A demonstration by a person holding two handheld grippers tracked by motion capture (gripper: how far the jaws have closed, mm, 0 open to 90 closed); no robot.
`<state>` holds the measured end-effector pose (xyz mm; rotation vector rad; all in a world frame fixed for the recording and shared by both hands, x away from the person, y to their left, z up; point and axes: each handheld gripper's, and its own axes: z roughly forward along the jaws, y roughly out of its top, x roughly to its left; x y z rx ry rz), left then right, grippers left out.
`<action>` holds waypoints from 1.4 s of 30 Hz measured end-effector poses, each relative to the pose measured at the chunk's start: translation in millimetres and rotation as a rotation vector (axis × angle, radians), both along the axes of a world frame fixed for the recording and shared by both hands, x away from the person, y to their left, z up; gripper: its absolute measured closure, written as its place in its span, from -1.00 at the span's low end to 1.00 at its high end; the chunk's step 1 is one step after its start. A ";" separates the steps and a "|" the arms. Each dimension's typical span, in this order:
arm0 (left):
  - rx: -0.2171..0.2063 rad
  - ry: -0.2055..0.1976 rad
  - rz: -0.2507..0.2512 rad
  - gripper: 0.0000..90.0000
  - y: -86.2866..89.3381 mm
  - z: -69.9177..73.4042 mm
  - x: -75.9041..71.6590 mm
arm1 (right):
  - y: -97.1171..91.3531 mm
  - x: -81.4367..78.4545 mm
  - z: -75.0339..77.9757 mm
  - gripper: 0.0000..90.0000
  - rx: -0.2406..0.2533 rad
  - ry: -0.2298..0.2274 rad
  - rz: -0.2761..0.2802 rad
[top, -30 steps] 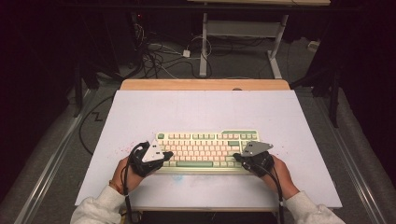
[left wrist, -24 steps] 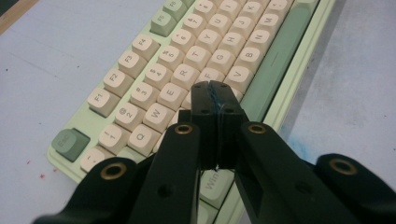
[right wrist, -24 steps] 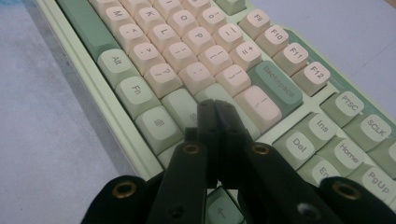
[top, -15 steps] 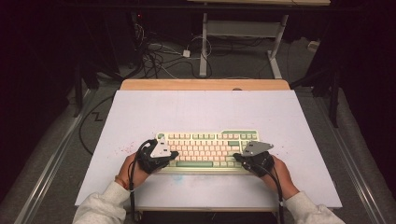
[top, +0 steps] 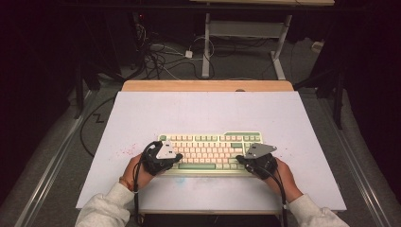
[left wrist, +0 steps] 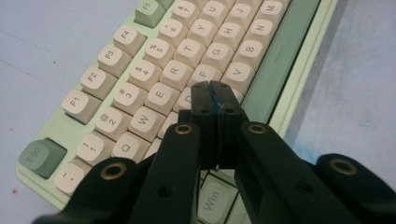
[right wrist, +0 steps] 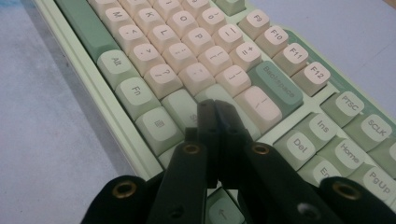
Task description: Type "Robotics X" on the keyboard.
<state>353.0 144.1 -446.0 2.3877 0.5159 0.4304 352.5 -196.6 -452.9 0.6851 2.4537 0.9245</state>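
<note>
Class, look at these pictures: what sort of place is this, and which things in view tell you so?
Probably a lab or workshop set up for recording, not a home or office. A keyboard lies alone on a plain white table, loose cables trail over the grey floor behind, and dark surroundings close it in.

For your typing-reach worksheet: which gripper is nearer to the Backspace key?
Right. The right gripper sits just below the Backspace key at the keyboard's right end; the left gripper is over the D and F keys, far across.
</note>
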 end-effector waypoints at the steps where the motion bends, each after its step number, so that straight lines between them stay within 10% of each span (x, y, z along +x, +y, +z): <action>1: -0.002 0.000 0.001 0.93 -0.5 -0.2 0.0 | 0.0 -0.1 -0.1 1.00 0.000 0.000 0.000; 22: 0.023 0.022 0.000 0.95 -6.8 -6.5 4.0 | 0.7 -0.7 -0.1 1.00 -0.005 -0.005 -0.001; 42: -0.014 -0.045 0.023 0.94 -0.7 6.5 -1.5 | 1.0 -2.1 3.2 1.00 -0.022 -0.018 0.008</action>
